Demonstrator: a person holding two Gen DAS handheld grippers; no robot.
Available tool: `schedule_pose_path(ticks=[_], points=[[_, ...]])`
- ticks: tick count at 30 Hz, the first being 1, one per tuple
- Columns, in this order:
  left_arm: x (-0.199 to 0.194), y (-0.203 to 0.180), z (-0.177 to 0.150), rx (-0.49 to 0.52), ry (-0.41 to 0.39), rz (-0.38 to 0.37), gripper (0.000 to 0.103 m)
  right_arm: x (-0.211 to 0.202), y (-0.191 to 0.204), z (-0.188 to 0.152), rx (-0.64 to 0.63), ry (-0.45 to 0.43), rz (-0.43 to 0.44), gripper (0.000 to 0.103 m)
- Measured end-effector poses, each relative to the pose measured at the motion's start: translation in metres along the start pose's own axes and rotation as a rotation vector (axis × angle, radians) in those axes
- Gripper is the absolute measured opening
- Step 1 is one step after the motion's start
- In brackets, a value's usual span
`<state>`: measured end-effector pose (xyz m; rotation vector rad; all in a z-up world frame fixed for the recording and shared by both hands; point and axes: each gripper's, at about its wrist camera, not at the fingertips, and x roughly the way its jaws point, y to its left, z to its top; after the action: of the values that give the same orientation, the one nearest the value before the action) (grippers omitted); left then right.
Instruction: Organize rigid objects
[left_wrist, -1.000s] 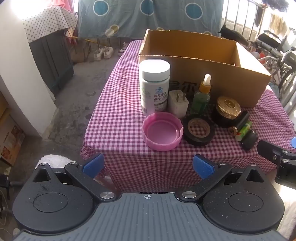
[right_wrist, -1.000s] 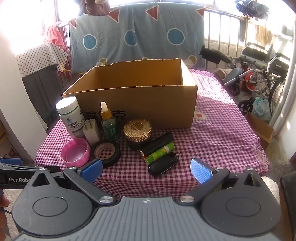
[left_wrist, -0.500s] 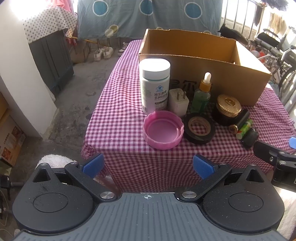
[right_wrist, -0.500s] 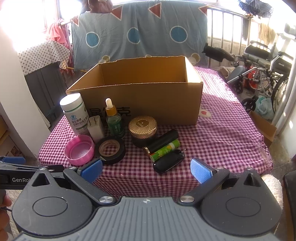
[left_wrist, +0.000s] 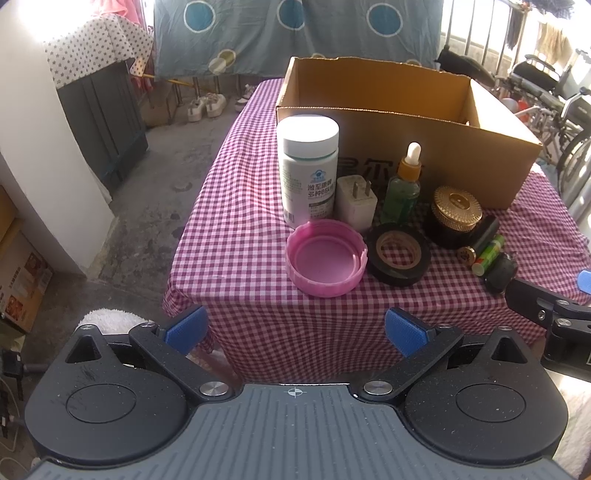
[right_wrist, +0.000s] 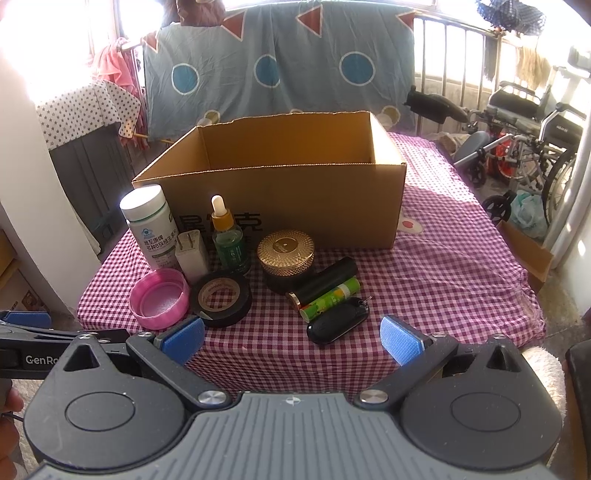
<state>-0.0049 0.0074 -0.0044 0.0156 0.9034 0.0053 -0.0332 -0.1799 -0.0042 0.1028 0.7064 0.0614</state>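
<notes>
An open cardboard box (right_wrist: 295, 199) (left_wrist: 424, 147) stands on the checked table (right_wrist: 443, 273). In front of it sit a white pill bottle (left_wrist: 308, 170) (right_wrist: 149, 227), a white plug adapter (left_wrist: 356, 203), a green dropper bottle (right_wrist: 229, 240), a pink lid (left_wrist: 325, 256) (right_wrist: 160, 297), a black tape roll (left_wrist: 399, 253) (right_wrist: 221, 297), a gold-lidded jar (right_wrist: 286, 256), a black tube (right_wrist: 327, 282), a green tube (right_wrist: 330, 297) and a black key fob (right_wrist: 338, 319). My left gripper (left_wrist: 293, 328) is open and empty before the table's front edge. My right gripper (right_wrist: 291, 336) is open and empty near the key fob.
A wheelchair (right_wrist: 528, 140) and a small cardboard box (right_wrist: 528, 258) stand right of the table. A dark cabinet (left_wrist: 107, 125) and a white wall (left_wrist: 40, 155) are on the left. A blue patterned cloth (right_wrist: 280, 62) hangs behind. A white towel (left_wrist: 110, 317) lies below the left gripper.
Both grippers have moved slightly closer to the table; the objects look a little larger. Both stay open and empty. Nothing on the table has moved.
</notes>
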Motion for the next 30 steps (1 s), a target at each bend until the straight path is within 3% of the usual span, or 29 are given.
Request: schedule_pose_path(ticks=[30], points=[[0.0025, -0.0022, 0.0006, 0.019, 0.017, 0.014, 0.103, 0.005, -0.0041, -0.0027, 0.013, 0.005, 0.005, 0.103]])
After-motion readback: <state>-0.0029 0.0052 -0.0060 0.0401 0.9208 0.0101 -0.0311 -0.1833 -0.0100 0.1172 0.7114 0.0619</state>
